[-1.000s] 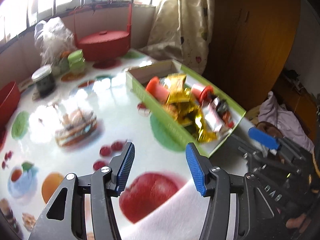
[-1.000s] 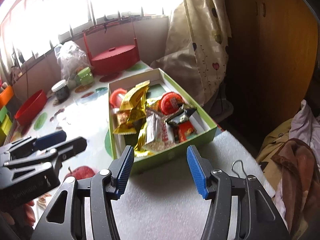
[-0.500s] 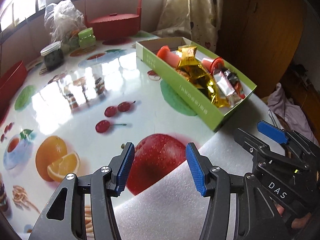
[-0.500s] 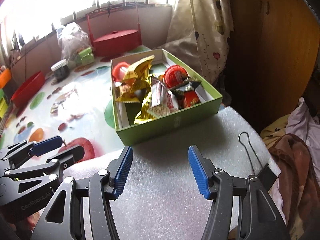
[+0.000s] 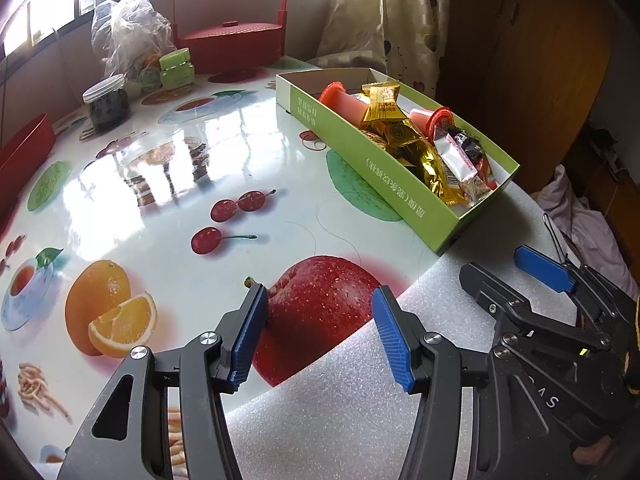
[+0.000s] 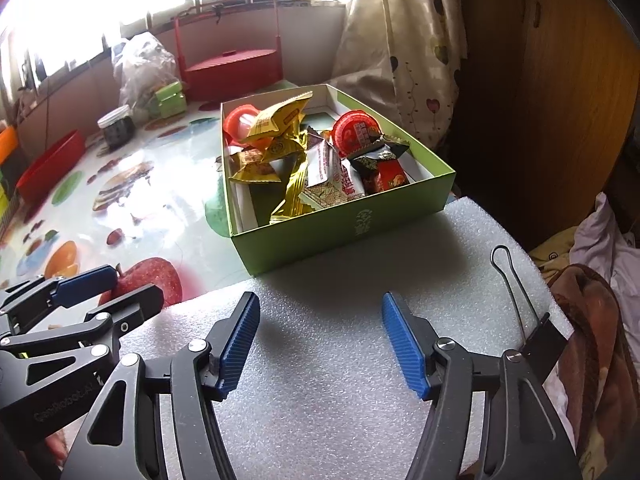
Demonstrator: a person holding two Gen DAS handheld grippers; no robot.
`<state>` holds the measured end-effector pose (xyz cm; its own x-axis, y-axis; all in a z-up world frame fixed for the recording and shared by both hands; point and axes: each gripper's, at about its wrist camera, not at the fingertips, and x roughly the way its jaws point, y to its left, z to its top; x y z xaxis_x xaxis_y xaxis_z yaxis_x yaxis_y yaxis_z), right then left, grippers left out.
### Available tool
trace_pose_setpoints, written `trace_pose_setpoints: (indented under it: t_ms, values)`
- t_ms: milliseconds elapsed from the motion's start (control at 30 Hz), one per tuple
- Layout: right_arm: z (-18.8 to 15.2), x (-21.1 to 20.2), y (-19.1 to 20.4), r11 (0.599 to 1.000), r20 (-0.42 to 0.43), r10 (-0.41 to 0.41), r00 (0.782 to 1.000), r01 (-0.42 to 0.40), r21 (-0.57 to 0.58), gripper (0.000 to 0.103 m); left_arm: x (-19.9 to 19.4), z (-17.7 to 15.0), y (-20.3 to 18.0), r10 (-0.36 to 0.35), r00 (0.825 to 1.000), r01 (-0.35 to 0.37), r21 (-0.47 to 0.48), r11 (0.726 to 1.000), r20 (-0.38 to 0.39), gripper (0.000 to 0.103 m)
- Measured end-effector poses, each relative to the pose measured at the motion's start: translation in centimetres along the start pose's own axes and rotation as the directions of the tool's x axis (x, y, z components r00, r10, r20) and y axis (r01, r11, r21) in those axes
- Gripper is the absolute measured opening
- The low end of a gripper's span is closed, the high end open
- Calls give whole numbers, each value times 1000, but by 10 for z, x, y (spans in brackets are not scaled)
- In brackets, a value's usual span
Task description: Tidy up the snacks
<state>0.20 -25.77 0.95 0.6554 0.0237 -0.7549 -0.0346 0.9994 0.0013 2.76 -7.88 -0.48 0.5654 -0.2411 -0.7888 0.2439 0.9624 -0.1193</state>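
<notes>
Green card forms the box (image 6: 336,224), an open oblong tray on the table (image 5: 168,168) with its near end touching the foam sheet (image 6: 340,360); its long axis runs away from the foam toward the red basket (image 6: 232,66). Inside lie mixed snacks: gold packets (image 6: 280,120), two red-lidded cups (image 6: 356,132), a white wrapper (image 6: 332,184) and a dark one (image 6: 376,160). White characters run along the box's long side, too small to read. Beyond the box, by the basket, stand a dark jar (image 5: 108,104), a green tub (image 5: 176,68) and a clear bag (image 5: 124,28).

Over the foam's edge nearest the box, the left gripper (image 5: 320,336) is spread and empty. The right gripper (image 6: 320,344), also over the foam, has just been opening, nothing between its jaws.
</notes>
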Motion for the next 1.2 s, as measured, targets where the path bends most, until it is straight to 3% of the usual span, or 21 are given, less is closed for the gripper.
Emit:
trace_pose_setpoints:
  t_ms: [1200]
  values:
    - [-3, -1, -2, 1000, 15, -3, 1000, 3, 6, 64, -2, 0, -2, 20, 1000, -20, 2, 1000, 5, 56]
